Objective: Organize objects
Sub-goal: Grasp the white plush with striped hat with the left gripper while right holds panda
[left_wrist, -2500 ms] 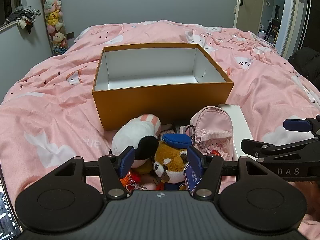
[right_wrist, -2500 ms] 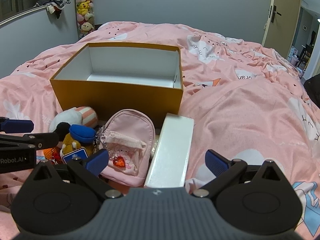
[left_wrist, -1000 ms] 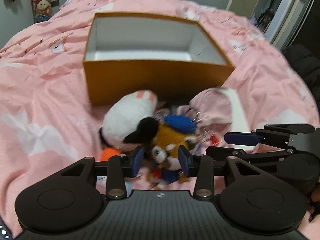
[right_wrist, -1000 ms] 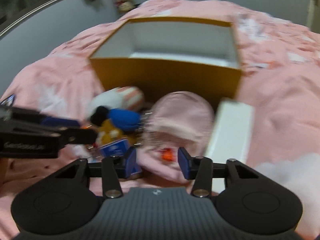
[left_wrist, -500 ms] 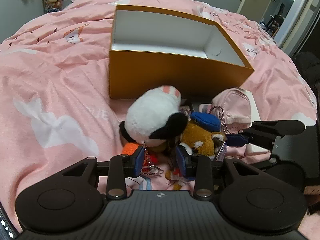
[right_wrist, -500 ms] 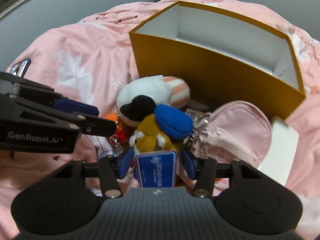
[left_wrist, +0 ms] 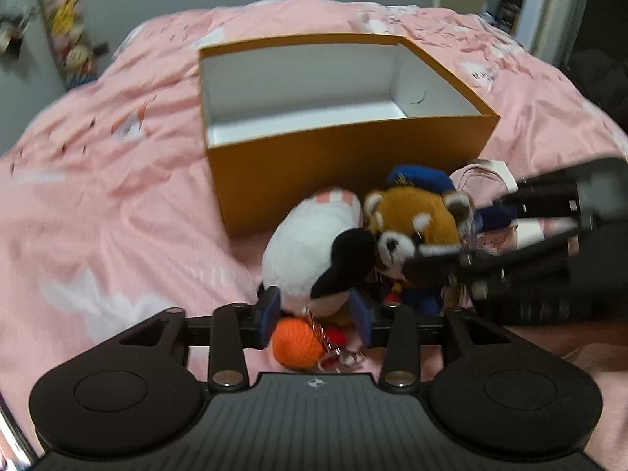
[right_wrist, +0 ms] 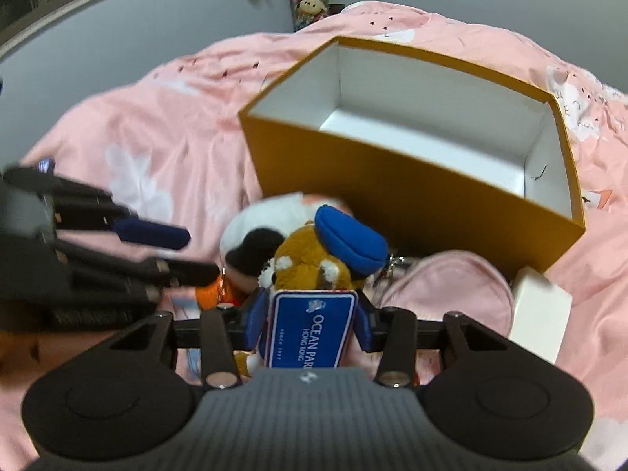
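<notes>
From my left tool's camera, my left gripper [left_wrist: 316, 316] has its two blue pads narrowed onto the lower end of the white plush [left_wrist: 310, 251], a white-bodied toy with a black patch and a pink-striped end. Right below the pads sits one orange ball [left_wrist: 295, 343] with a metal keychain [left_wrist: 333, 347] trailing beside it. Pressed against the white plush on its right is one red panda toy [left_wrist: 416, 223] with a blue cap. Behind them stands one orange box [left_wrist: 345, 168], open at the top, white inside, with nothing in it that I can see. A pink pouch [left_wrist: 477, 184] peeks out to the right of the panda, partly hidden by my right tool, which comes in blurred from that side. All of it lies on the pink bedspread [left_wrist: 98, 204].

From my right tool's camera, my right gripper [right_wrist: 310, 320] is closed onto the red panda toy [right_wrist: 310, 265], with its blue tag [right_wrist: 310, 325] between the pads. The white plush [right_wrist: 259, 231] lies just left of it, the orange ball [right_wrist: 210, 294] below that. The pink pouch [right_wrist: 447, 290] sits to the right, touching one white carton [right_wrist: 539, 314] near the corner of the orange box [right_wrist: 412, 192]. My left tool reaches in from the left, blurred
</notes>
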`<state>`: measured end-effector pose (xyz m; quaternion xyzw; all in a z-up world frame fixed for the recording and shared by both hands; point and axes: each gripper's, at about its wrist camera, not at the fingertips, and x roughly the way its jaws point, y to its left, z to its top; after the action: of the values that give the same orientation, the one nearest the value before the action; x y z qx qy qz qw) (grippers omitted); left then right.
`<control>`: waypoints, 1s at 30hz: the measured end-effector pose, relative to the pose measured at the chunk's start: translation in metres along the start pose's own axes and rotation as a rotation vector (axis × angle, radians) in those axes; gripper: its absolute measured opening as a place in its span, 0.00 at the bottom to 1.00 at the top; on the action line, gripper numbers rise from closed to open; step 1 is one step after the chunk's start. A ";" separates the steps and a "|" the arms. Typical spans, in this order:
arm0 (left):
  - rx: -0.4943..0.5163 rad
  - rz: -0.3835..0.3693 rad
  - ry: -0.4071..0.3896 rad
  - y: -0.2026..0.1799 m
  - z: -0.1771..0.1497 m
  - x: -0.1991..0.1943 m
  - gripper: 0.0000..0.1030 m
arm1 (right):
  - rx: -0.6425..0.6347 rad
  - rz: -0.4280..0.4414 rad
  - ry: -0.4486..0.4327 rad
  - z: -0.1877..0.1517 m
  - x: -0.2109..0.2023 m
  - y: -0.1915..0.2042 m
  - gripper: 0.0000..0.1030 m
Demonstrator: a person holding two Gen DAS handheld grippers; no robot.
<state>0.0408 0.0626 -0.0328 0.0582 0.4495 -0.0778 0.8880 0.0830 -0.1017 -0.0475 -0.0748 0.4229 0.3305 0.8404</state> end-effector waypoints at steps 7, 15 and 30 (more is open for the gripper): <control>0.265 0.064 0.006 -0.029 0.006 0.022 0.63 | 0.194 0.042 0.039 0.018 0.014 -0.037 0.46; 0.533 0.149 0.038 -0.063 0.002 0.056 0.70 | 0.246 0.061 0.051 0.013 0.023 -0.053 0.46; 0.239 0.111 0.061 -0.029 0.005 0.060 0.63 | 0.213 0.084 0.025 0.009 0.035 -0.055 0.49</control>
<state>0.0747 0.0279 -0.0794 0.1907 0.4598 -0.0800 0.8636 0.1378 -0.1226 -0.0766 0.0286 0.4689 0.3177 0.8236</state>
